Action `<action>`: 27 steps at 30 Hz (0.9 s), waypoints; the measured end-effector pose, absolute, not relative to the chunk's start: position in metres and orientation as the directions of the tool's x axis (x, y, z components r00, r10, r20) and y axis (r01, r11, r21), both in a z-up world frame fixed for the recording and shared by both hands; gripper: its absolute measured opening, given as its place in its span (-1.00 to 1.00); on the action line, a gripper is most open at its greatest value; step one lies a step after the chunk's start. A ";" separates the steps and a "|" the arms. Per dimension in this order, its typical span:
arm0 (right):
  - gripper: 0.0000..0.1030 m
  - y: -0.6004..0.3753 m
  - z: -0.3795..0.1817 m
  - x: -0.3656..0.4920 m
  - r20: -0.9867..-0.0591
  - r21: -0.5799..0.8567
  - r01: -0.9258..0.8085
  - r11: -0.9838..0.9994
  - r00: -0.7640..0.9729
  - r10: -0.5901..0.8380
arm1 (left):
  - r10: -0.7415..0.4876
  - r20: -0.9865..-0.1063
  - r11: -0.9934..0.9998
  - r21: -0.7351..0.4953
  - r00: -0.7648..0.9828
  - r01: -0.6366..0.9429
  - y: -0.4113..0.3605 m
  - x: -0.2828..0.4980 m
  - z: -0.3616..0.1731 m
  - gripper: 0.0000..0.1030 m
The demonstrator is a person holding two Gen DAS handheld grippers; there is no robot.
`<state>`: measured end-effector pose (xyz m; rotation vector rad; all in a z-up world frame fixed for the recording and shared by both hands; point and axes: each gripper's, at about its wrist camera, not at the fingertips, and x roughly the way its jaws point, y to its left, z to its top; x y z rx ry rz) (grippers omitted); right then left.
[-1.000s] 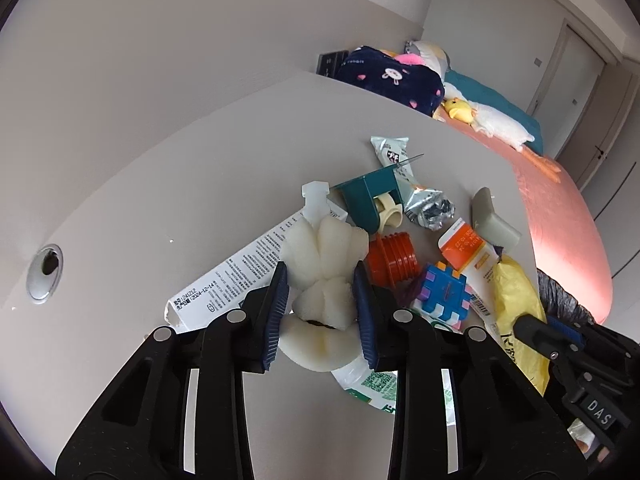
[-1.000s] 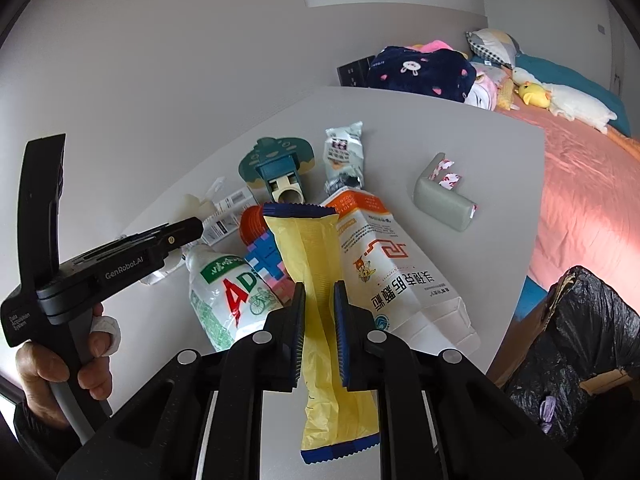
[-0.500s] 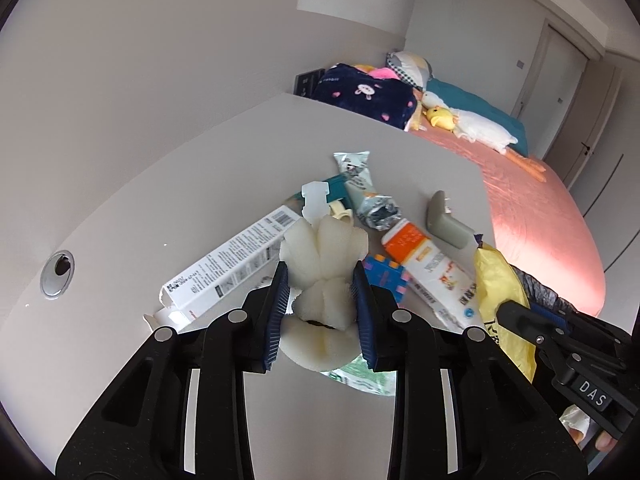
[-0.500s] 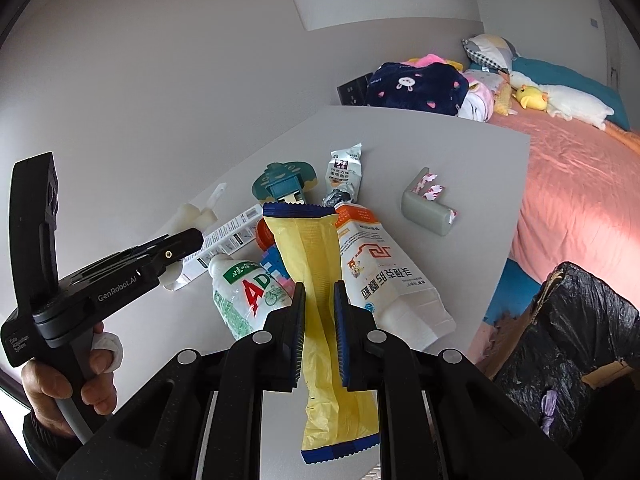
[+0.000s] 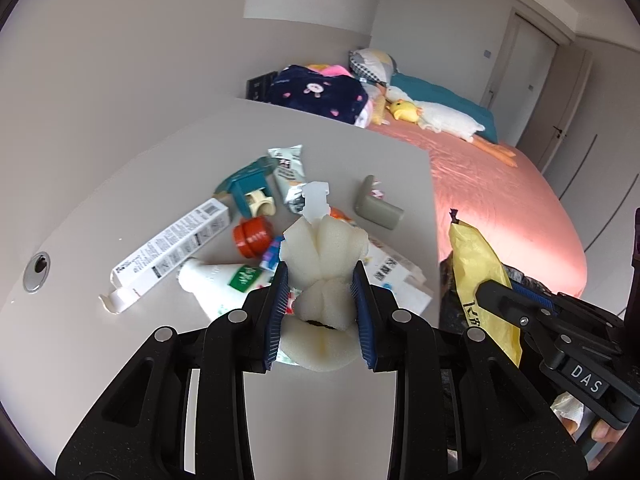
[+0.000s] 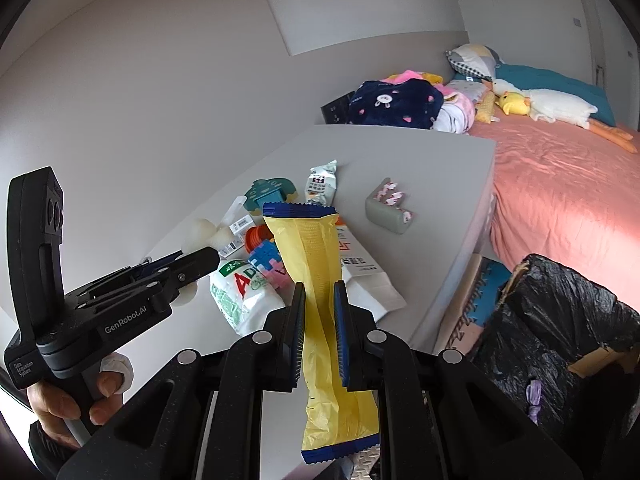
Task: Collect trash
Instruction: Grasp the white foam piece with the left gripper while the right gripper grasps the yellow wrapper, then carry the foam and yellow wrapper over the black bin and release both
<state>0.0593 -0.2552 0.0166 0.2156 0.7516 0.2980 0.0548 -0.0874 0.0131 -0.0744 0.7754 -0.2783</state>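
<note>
My left gripper is shut on a white foam wad and holds it above the grey table. My right gripper is shut on a yellow snack wrapper with blue ends, held above the table's front edge. The wrapper also shows in the left wrist view. The left gripper with the foam shows at the left of the right wrist view. A cardboard box lined with a black trash bag stands on the floor to the right, below the table.
On the table lie a long white carton, a white AD bottle, a red cap, a teal tape dispenser, a silver packet, a grey corner guard and a white-orange pouch. A pink bed lies beyond.
Both grippers have risen and pulled back from the pile with their loads; the table objects look smaller and farther. The trash bag has come further into the right wrist view.
</note>
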 end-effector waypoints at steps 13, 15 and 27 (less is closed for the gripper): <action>-0.71 -0.310 0.021 0.030 -0.623 0.296 -0.094 0.951 0.736 0.266 | -0.374 -0.673 0.920 -0.183 0.638 0.346 -0.152 0.043 0.013 -0.40; -0.71 -0.318 0.021 0.027 -0.620 0.300 -0.078 0.951 0.741 0.256 | -0.388 -0.676 0.913 -0.187 0.627 0.363 -0.161 0.043 0.012 -0.40; -0.71 -0.369 0.021 0.006 -0.613 0.314 0.031 0.949 0.770 0.178 | -0.445 -0.686 0.870 -0.180 0.576 0.459 -0.209 0.033 0.010 -0.40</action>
